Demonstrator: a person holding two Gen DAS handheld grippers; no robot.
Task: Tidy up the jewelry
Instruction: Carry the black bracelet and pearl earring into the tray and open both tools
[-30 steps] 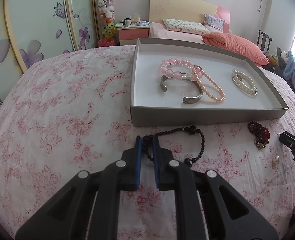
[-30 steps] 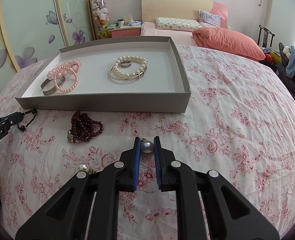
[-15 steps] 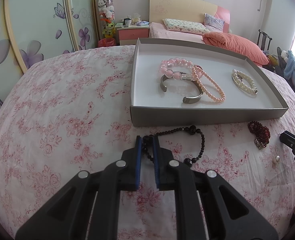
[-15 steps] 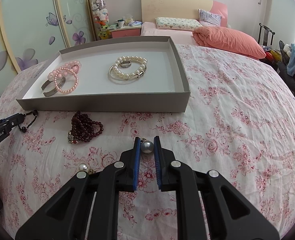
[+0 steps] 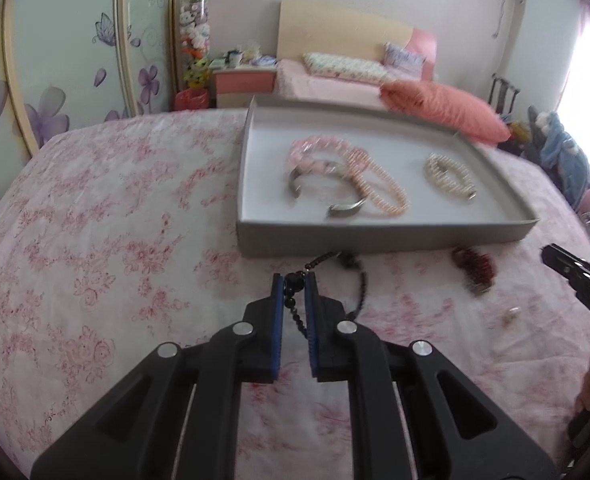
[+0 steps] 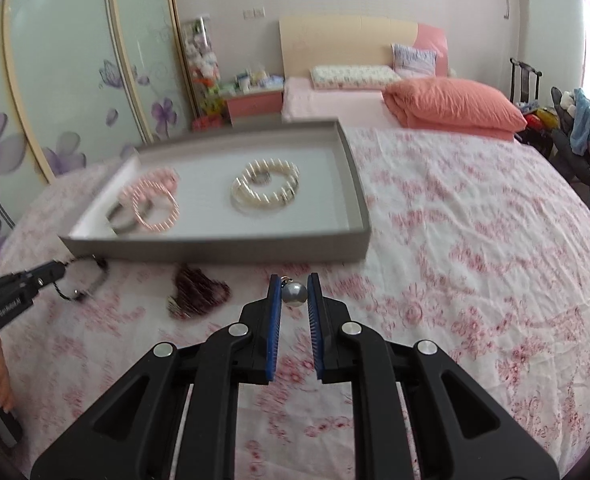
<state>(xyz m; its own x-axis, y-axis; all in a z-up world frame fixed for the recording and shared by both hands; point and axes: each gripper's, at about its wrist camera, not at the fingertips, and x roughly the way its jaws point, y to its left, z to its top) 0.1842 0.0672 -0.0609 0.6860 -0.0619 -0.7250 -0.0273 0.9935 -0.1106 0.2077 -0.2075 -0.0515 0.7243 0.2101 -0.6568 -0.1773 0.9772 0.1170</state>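
Note:
My left gripper (image 5: 294, 280) is shut on a black bead necklace (image 5: 351, 264) and holds it just above the floral bedsheet, in front of the grey tray (image 5: 375, 236). My right gripper (image 6: 294, 280) is shut on a grey pearl earring (image 6: 294, 293), raised over the sheet near the tray (image 6: 215, 248). The tray holds pink bead bracelets (image 5: 375, 184), a silver cuff (image 5: 347, 209) and a white pearl bracelet (image 5: 449, 176). A dark red bead bracelet (image 5: 475, 270) and a small pearl earring (image 5: 511, 314) lie on the sheet.
The bed's pink floral sheet (image 5: 95, 240) spreads to the left and front. An orange pillow (image 6: 455, 104) lies behind the tray. A nightstand (image 5: 245, 84) and wardrobe doors (image 5: 55, 60) stand at the back left. The other gripper shows at the right edge (image 5: 575, 276).
Both grippers have lifted with their pieces. The necklace now hangs off the sheet from the left gripper, and the right gripper has risen and turned toward the tray.

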